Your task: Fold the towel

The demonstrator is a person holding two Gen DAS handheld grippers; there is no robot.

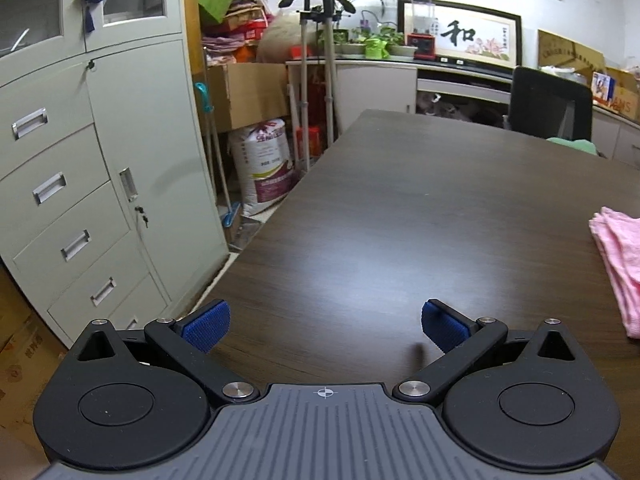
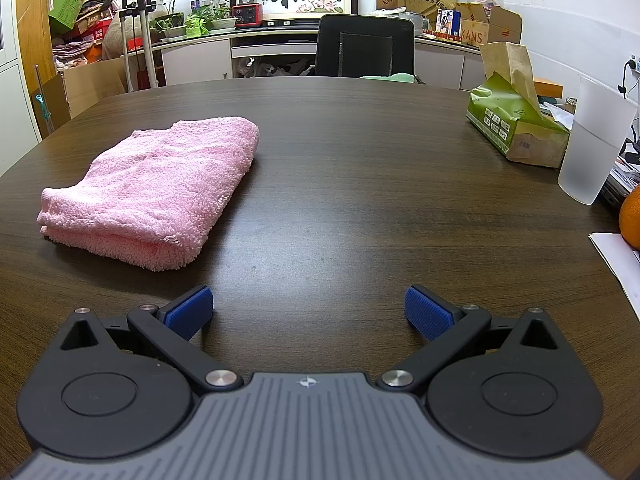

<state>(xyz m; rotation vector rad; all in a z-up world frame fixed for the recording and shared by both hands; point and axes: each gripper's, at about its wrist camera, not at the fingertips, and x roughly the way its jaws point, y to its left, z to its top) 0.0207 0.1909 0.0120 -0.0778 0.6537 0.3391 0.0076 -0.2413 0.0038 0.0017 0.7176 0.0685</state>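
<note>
One pink towel (image 2: 154, 190) on the dark wood counter (image 2: 360, 184), folded into a thick pad of several layers, lying flat ahead and to the left of the right tool (image 2: 309, 309). Right tool released, two blue pads (image 2: 188, 312) spread wide with bare counter between, holding nothing. Left tool (image 1: 325, 326) likewise released, two blue pads apart and empty, over bare counter well left of the towel; only one edge of the towel at the far right of that view. One green tissue box (image 2: 516, 128), one frosted cup (image 2: 596, 140) at the counter's right side. One orange object (image 2: 631, 220) beside the cup, possibly a fruit, mostly cut off. One black chair (image 2: 365, 46) beyond.
</note>
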